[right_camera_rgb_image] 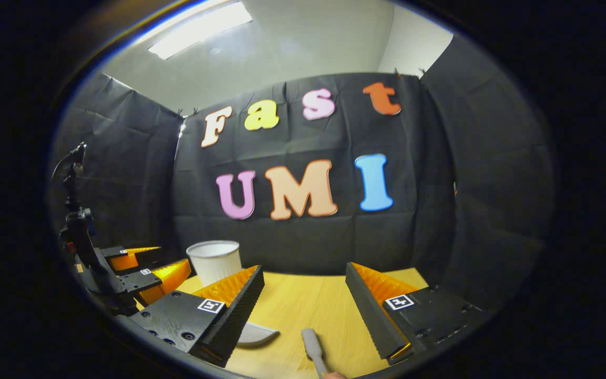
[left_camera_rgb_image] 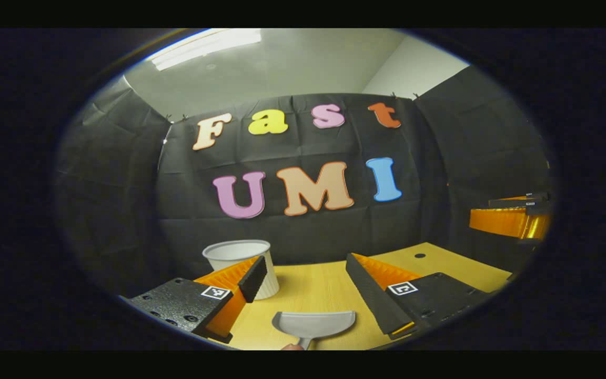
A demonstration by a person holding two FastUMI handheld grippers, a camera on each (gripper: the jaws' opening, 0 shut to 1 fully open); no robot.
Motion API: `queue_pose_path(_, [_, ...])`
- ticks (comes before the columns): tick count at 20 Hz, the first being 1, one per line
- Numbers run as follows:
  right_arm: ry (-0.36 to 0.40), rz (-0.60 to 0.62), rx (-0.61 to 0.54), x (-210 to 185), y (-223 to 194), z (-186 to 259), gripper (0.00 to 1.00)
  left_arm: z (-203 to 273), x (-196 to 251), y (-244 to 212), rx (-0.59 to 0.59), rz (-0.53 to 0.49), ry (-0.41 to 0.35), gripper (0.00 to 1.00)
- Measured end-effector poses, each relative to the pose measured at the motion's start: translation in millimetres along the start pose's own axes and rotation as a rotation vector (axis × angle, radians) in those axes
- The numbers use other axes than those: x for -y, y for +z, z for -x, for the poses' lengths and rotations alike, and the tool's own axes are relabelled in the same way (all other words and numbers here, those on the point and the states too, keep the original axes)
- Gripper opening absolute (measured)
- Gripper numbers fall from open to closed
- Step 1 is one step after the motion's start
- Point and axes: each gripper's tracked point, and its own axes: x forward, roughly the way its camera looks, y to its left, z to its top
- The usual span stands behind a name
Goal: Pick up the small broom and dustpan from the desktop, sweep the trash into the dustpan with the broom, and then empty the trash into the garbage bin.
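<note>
A grey dustpan lies on the wooden desktop, its handle pointing toward me. My left gripper hovers open above and just behind it, holding nothing. In the right gripper view the dustpan's curved edge peeks out beside the left finger. A slim grey handle lies on the desktop and runs off the bottom; I cannot tell if it is the broom's. My right gripper is open above that handle, touching nothing. A white ribbed garbage bin stands at the back left.
The black cloth wall closes the desk close behind the bin. The right gripper hangs at the far right of the left gripper view. The left gripper shows low at the left of the right gripper view. A small dark hole marks the desktop's right part.
</note>
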Motion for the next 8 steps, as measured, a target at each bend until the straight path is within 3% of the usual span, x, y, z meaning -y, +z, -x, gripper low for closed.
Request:
queue_pose_path(1, [-0.02,0.006,0.044,0,19,5,0.94,-2,0,7,0.027,0.005,-0.017,1.0])
queue_pose_path(2, [-0.033,0.016,0.085,-2,37,13,0.94,-1,4,6,0.041,0.013,-0.033,0.93])
queue_pose_path(4, [-0.061,0.037,0.131,-6,62,23,0.94,-1,11,9,0.058,0.052,-0.075,0.93])
queue_pose_path(5, [-0.064,0.046,0.139,-12,60,20,0.94,1,13,12,0.061,0.071,-0.089,0.84])
queue_pose_path(8, [-0.067,0.057,0.115,-24,48,10,0.94,6,13,17,0.076,0.083,-0.097,0.93])
